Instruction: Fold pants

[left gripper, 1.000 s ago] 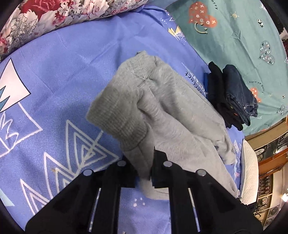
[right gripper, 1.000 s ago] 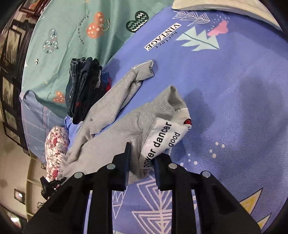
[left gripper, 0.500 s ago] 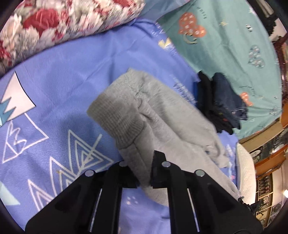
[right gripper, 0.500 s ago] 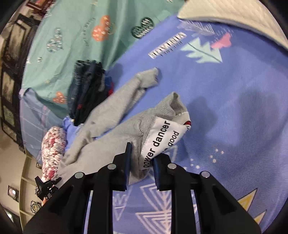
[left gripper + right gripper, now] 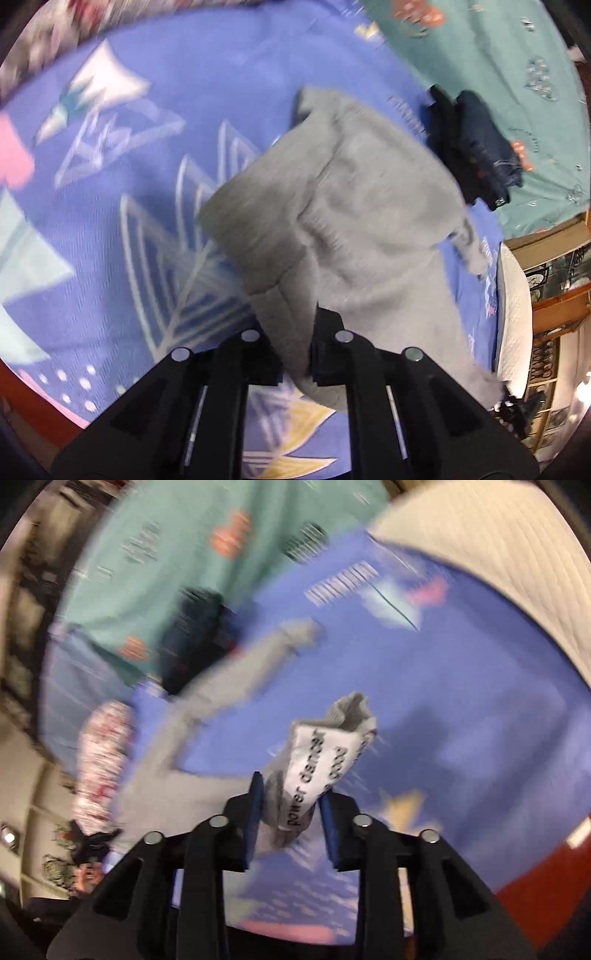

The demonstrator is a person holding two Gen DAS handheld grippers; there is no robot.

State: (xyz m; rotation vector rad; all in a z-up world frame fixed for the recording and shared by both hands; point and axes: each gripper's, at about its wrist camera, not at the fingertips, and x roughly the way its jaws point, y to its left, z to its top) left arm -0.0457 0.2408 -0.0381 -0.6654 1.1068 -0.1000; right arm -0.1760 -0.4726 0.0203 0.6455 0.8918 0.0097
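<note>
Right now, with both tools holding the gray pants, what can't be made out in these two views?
- Right wrist view: motion blur smears the dark folded clothes; garment count unreadable.
- Right wrist view: the print on the white label is blurred and creased.
- Left wrist view: the left tool hides the gray pants edge it grips.
- Left wrist view: the floral pillow is blurred and cut off.

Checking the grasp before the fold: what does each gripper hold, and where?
Both hold the grey pants: left gripper at the ribbed waistband edge, right gripper at the printed waistband.

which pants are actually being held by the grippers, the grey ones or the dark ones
The grey pants: both the left gripper and right gripper pinch them. The dark pants lie folded, untouched.
</note>
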